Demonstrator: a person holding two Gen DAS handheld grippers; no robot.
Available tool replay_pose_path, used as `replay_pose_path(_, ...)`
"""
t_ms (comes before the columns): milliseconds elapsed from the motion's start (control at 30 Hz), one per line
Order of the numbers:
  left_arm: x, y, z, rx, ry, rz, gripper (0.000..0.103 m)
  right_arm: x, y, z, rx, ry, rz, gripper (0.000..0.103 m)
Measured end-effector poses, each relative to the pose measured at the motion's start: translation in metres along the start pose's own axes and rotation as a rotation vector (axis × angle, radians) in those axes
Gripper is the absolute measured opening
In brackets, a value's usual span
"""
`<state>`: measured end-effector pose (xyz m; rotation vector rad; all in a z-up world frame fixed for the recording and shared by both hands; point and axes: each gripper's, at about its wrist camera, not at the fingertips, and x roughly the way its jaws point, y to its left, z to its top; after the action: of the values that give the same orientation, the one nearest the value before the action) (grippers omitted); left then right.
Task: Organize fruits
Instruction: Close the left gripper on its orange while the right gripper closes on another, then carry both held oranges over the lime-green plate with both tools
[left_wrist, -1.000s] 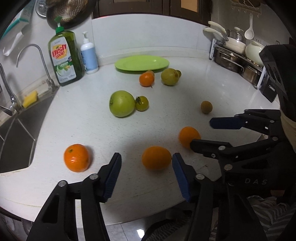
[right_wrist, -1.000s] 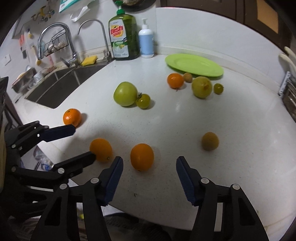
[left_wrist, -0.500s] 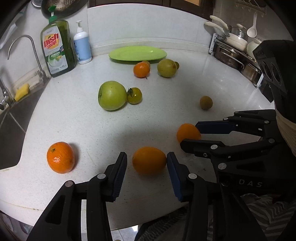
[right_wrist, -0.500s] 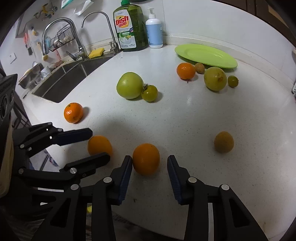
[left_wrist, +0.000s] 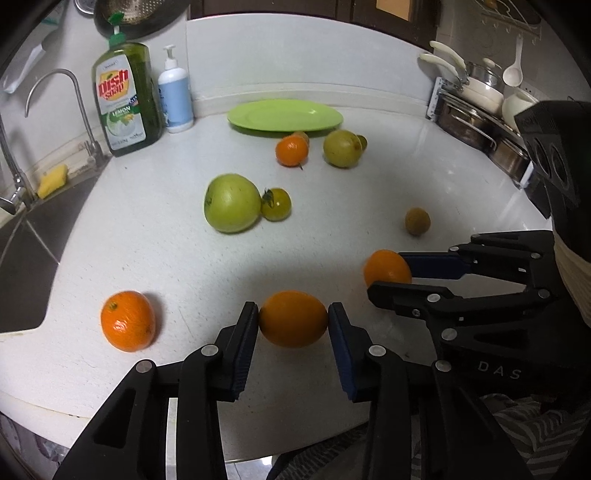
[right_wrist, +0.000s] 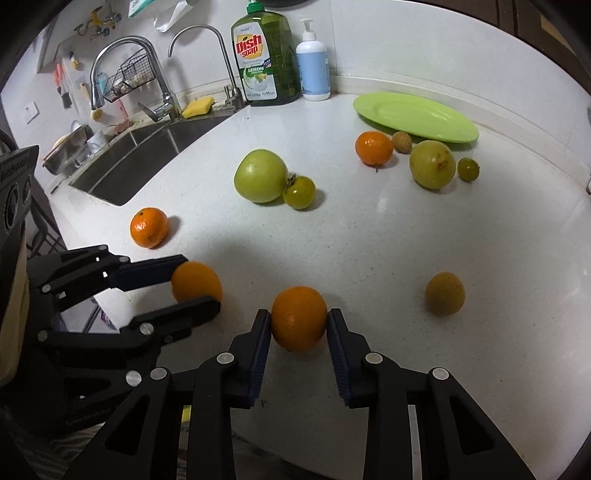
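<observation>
tools (left_wrist: 292, 334) (right_wrist: 298, 332) angled down | each clamping own orange (left_wrist: 293, 319) (right_wrist: 299, 318)

Dim overhead light, soft shadows, sharp centre, dark fisheye-warped edges.

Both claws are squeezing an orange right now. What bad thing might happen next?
The left gripper pinches its orange by its round sides only, so it might slip out when lifted. The right gripper holds its orange the same way. Both sit near the counter front edge, so a dropped one could roll off. The grippers are close together and might bump.
</observation>
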<state>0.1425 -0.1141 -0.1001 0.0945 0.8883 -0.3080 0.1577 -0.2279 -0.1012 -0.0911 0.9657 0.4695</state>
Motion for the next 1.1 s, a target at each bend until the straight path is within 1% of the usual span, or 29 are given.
replay_pose_path(333,-0.008,-0.009,0.02,0.004,-0.058,0.046,0.038,-0.018,-0.012,0.009,-0.018,-0.067,-0.022,0.032)
replay_pose_path(533,-0.009,-0.017,0.043,0.021,-0.092,0.087,0.038,-0.03,-0.026,0.019,0.002,-0.108,-0.044,0.032)
replay_pose_path(833,-0.014,-0.011,0.087,0.046,-0.163,0.076,0.039,-0.048,-0.048,0.047,0.08,-0.177,-0.098,0.032)
replay_pose_path(1000,-0.014,-0.002,0.121,0.044,-0.184,0.055,0.039,-0.057,-0.058,0.073,0.116,-0.224,-0.147,0.032)
replay_pose_path(1100,-0.014,0.001,0.136,0.068,-0.204,0.053,0.039,-0.059,-0.064,0.089,0.133,-0.244,-0.167,0.032)
